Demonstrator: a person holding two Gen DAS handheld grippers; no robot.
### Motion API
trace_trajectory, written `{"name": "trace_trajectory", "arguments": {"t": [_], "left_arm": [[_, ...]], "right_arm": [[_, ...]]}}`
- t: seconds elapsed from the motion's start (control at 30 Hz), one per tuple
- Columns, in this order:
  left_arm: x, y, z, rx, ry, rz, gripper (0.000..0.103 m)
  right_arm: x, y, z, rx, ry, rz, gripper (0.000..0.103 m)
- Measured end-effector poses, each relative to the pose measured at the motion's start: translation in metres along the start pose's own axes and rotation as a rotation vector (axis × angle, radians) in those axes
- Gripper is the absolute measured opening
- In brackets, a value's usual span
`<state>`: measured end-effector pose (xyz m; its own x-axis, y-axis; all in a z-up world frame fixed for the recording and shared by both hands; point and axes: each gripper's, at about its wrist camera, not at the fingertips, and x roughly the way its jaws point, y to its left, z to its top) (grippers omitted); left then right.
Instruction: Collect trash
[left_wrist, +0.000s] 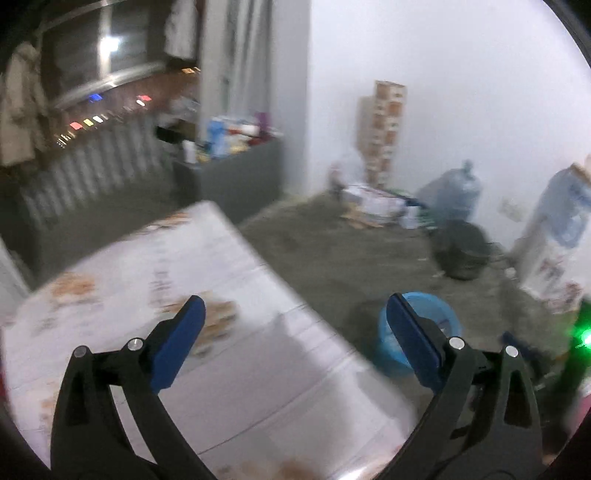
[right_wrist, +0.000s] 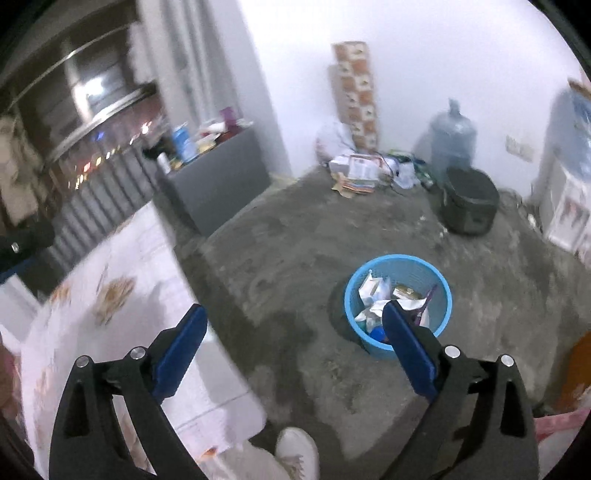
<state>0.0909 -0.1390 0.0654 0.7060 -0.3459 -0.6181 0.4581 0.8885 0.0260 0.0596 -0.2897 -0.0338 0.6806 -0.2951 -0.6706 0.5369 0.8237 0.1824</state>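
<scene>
A round blue basket (right_wrist: 439, 288) stands on the grey floor and holds crumpled white wrappers and other trash (right_wrist: 376, 291). It also shows in the left wrist view (left_wrist: 450, 317), partly hidden behind a finger. My right gripper (right_wrist: 293, 308) is open and empty, held above the floor beside the table edge, with the basket just behind its right finger. My left gripper (left_wrist: 295, 299) is open and empty above the table (left_wrist: 184, 280), which has a white cloth with orange prints. The left wrist view is blurred.
A dark round pot (right_wrist: 469, 206), a large water bottle (right_wrist: 452, 140), scattered boxes and papers (right_wrist: 362, 170) and a tall patterned box (right_wrist: 356, 92) stand along the far wall. A grey cabinet (right_wrist: 218, 184) with bottles stands at left. A white shoe (right_wrist: 297, 452) shows below.
</scene>
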Motion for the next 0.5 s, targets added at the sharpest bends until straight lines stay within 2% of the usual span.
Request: {"name": "trace_trajectory", "arguments": {"t": [0.2, 0.27, 0.33, 0.5], "left_arm": [[-0.043, 0.035, -0.047, -0.039, 0.003, 0.176, 0.094], [-0.052, 0.046, -0.069, -0.099, 0.023, 0.237, 0.094], [-0.057, 0.054, -0.087, -0.152, 0.04, 0.263, 0.094], [-0.058, 0.068, -0.125, -0.208, 0.126, 0.31, 0.094]], "right_arm": [[-0.039, 0.054, -0.021, -0.217, -0.061, -0.011, 0.097], [-0.05, 0.065, -0.027, -0.267, -0.081, -0.014, 0.097], [-0.06, 0.076, -0.034, -0.317, -0.095, -0.003, 0.097], [-0.058, 0.081, -0.048, -0.38, 0.012, 0.015, 0.097]]}}
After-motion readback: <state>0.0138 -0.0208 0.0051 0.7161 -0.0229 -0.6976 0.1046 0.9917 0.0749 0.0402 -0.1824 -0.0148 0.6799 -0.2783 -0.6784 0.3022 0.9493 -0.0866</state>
